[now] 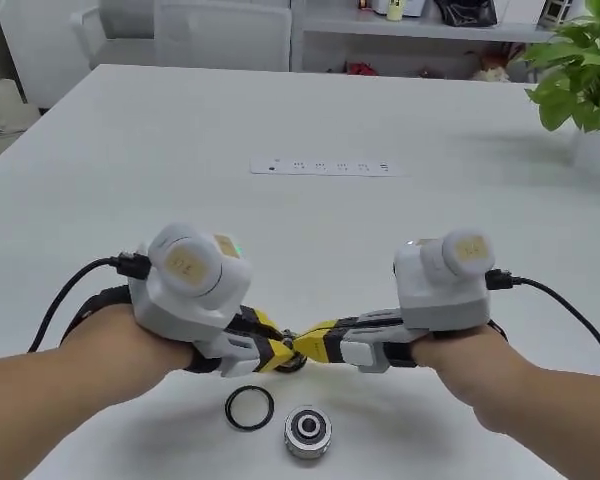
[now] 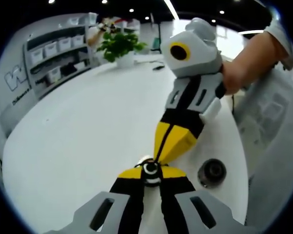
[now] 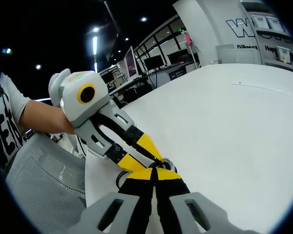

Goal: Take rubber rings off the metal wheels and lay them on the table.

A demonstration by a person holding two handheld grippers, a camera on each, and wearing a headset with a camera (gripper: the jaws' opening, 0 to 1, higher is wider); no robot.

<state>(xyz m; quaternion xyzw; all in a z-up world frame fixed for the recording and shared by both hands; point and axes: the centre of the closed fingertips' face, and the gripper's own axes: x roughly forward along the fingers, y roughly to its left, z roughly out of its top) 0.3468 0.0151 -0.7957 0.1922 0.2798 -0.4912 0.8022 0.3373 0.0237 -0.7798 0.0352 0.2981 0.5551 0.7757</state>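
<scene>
Head view: the left gripper [image 1: 275,356] and right gripper [image 1: 315,350] meet tip to tip above the worktop [image 1: 380,230], with a small metal wheel [image 1: 292,361] between them. A loose rubber ring [image 1: 249,408] and a second wheel [image 1: 308,430] lie just below.

Left gripper view: its fingers [image 2: 132,174] clamp the metal wheel, probably to steady it.

Right gripper view: its fingers [image 3: 141,178] are pinched narrow at the wheel's rim, seemingly to peel its ring. The wall lettering [image 3: 237,24] begins with a big "W"; the rest is unreadable.
</scene>
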